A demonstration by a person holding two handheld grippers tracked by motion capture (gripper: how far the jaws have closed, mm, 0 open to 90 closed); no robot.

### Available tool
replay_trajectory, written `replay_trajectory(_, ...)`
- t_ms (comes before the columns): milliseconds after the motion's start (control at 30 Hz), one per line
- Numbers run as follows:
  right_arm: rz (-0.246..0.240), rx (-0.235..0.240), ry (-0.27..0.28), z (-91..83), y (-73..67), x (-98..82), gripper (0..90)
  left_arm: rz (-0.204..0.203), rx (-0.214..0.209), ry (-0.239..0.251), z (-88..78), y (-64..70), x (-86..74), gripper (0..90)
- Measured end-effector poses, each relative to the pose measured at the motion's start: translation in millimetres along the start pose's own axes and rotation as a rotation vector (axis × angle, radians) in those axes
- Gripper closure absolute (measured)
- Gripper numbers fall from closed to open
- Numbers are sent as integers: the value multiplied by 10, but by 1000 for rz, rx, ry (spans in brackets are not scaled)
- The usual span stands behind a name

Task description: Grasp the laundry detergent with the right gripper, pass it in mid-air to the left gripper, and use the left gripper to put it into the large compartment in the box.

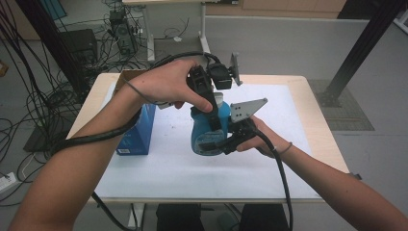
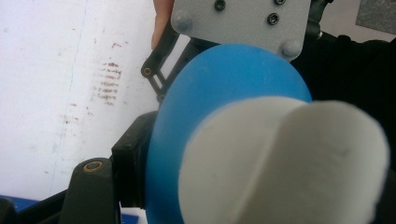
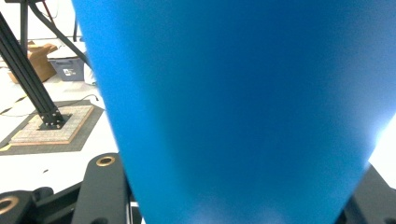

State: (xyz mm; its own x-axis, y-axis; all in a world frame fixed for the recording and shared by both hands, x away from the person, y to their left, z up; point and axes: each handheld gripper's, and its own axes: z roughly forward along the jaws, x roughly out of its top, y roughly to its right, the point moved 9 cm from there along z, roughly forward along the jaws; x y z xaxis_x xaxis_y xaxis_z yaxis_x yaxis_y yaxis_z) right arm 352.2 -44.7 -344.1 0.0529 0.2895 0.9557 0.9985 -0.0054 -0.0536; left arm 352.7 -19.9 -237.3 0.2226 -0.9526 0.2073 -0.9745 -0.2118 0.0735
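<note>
Holding the bottle (image 1: pixel 207 134) steady was the job at this moment, judging w/o a task line. I had the right gripper (image 1: pixel 230 140) clamped on its blue body from the side; in the right gripper view the jaws stood either side of the blue wall, pressed to it. The left gripper (image 1: pixel 208 98) came down from above at the cap (image 2: pixel 285 163). From the high view I couldn't tell if its jaws were closed on the cap or just around it; the left gripper view was too close to settle it.

To do the step well, imo: keep the right grip low and firm on the body so it won't spin, line the left jaws square across the cap's flats, then turn about the bottle's axis, not sideways. Any tilt could slip the cap out or tip the bottle.

Bottle stood roughly mid-table on the white sheet (image 1: pixel 288 163), upright or near it, just right of the blue box (image 1: pixel 139 134). Body was smooth matte blue plastic, wide at the base and narrowing upward, w/ a darker label on the front. Cap was white, ridged into a wing shape, looked easy to pinch.
</note>
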Motion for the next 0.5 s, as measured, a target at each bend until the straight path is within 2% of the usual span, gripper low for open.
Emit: replay_trajectory(500, -2, 0, -1, -7, -8, 3, 405, 4, 1, -3, -4, 11, -7, 338)
